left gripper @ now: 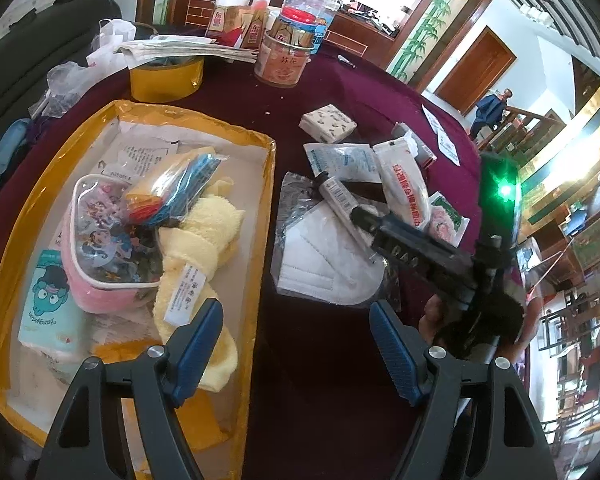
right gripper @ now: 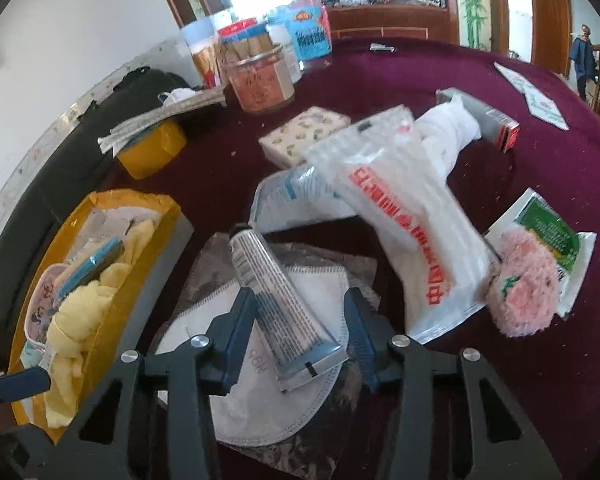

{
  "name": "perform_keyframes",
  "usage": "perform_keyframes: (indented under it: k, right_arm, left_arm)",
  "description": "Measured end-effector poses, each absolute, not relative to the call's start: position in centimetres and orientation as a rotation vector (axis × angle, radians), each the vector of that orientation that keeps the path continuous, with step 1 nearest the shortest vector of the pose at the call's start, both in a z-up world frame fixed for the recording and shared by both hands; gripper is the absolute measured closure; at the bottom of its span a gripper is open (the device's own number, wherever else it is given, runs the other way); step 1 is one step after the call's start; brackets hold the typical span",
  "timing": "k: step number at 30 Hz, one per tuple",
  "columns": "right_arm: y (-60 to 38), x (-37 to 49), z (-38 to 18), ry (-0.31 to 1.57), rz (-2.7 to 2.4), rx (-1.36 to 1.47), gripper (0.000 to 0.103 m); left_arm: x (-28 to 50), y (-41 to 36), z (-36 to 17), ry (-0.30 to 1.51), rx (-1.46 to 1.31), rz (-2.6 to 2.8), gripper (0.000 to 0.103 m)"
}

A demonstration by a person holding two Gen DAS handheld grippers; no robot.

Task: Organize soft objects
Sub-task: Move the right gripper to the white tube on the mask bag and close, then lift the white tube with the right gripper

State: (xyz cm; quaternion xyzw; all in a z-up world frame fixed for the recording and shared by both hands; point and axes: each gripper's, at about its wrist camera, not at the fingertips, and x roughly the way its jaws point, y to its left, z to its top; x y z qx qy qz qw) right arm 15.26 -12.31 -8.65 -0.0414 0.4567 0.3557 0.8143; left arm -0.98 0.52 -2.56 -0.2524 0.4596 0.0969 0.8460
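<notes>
A yellow-rimmed box [left gripper: 270, 168] on the left holds a yellow towel [left gripper: 204, 240], a pink cartoon pouch [left gripper: 104, 240], a packet of blue and orange items [left gripper: 172, 192] and a teal tissue pack [left gripper: 46, 304]. My left gripper [left gripper: 296, 354] is open and empty, over the box's right wall and the bare cloth. My right gripper [right gripper: 296, 332] is open, its jaws on either side of a grey tube [right gripper: 276, 300] that lies on a white face mask [right gripper: 268, 392]. A white packet with red print [right gripper: 404, 232] and a pink fluffy ball [right gripper: 524, 288] lie to the right.
The table has a dark red cloth [right gripper: 520, 380]. A patterned tissue pack [right gripper: 304, 136], a blue-print pouch [right gripper: 292, 196] and a small carton [right gripper: 488, 116] lie behind. Jars [right gripper: 260, 76], a yellow tin [left gripper: 166, 78] and papers stand at the far edge.
</notes>
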Motion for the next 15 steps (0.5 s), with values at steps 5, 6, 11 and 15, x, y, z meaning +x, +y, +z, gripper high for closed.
perform_keyframes:
  k: [5, 6, 11, 15]
  right_arm:
    - [-11.5, 14.3, -8.7, 0.948, 0.755, -0.164, 0.062]
    - [-11.3, 14.1, -8.5, 0.941, 0.754, -0.177, 0.063]
    - [-11.1, 13.5, -8.4, 0.921, 0.751, -0.200, 0.071]
    - [-12.8, 13.1, -7.7, 0.954, 0.781, -0.100, 0.090]
  left_arm:
    - [-0.9, 0.1, -2.8, 0.978, -0.530, 0.199, 0.024]
    - [-0.9, 0.0, -2.8, 0.981, -0.529, 0.199, 0.024]
    - [-1.3, -0.4, -2.6, 0.986, -0.520, 0.204, 0.024]
    - [-1.7, -1.0, -2.2, 0.981, -0.505, 0.198, 0.024]
